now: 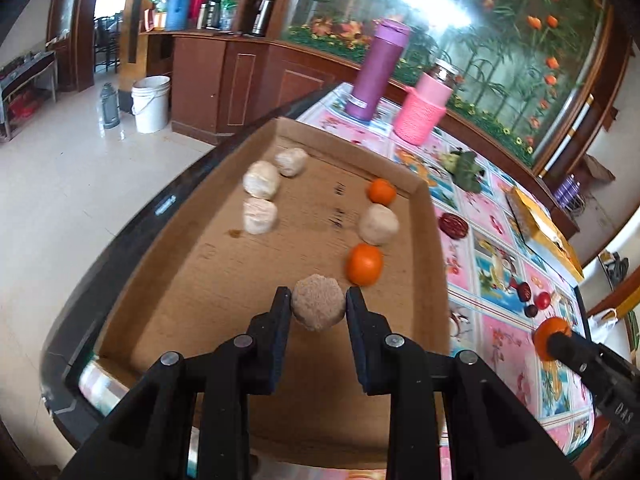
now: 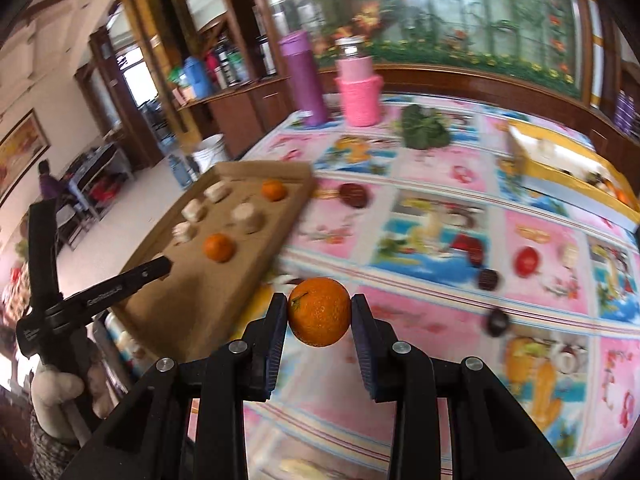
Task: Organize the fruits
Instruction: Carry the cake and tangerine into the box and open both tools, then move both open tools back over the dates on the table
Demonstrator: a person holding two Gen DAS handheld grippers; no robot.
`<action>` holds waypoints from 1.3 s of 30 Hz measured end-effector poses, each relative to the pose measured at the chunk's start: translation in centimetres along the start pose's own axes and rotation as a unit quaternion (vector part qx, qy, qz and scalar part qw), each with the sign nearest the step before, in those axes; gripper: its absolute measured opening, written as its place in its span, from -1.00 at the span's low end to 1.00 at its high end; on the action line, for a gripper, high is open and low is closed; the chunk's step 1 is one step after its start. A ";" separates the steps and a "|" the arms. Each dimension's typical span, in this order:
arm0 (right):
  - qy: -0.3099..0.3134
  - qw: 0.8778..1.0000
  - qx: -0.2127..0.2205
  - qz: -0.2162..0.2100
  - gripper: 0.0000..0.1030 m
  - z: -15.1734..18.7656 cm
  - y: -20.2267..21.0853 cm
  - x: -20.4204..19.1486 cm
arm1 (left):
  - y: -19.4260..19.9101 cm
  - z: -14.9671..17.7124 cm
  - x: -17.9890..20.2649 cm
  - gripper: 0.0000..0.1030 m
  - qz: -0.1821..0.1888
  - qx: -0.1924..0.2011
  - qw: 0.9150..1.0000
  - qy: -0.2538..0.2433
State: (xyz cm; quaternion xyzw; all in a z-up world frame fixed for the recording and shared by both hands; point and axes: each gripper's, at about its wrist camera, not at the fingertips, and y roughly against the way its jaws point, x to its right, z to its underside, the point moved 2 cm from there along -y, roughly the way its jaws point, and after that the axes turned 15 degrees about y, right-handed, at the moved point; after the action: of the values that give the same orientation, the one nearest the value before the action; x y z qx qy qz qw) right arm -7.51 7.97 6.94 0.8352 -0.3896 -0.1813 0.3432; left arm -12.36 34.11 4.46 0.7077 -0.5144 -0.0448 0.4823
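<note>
Above the cardboard tray, at its near end, the left tool is clamped on a pale, rough-skinned peeled fruit, which is gripped by both pads and held clear of the tray floor. Inside the tray, three pale peeled fruits are grouped toward the far left corner. Along the right wall, a small orange, a fourth peeled fruit and a larger orange are set in a row.

To the right of the tray, above the patterned cloth of the counter, the right tool is clamped on a whole orange, stem end up-left. Dark red fruits and a red one are scattered on the cloth beyond it. A purple flask and a pink-sleeved jar stand at the far edge.
</note>
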 end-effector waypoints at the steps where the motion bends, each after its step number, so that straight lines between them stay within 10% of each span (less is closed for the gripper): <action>1: 0.010 1.000 -0.003 -0.008 -0.32 -0.5 -0.7 -1.2 | 0.1 -0.5 -0.4 -0.47 -0.004 0.001 1.000 0.002; 18: 0.101 0.991 -0.078 -0.042 -0.30 -4.4 -13.8 -11.6 | -5.0 -4.7 -4.2 -0.47 -0.063 -0.061 0.996 -0.025; 39: 0.074 0.997 0.011 -0.010 0.29 -3.4 -6.1 -9.5 | 0.7 -2.9 -2.4 0.19 0.002 -0.015 1.000 0.021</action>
State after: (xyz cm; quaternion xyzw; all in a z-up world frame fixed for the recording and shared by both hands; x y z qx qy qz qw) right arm -8.34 19.61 5.28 0.8539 -0.3568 -0.1176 0.3601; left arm -12.33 37.74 5.45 0.7004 -0.5047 -0.0366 0.5034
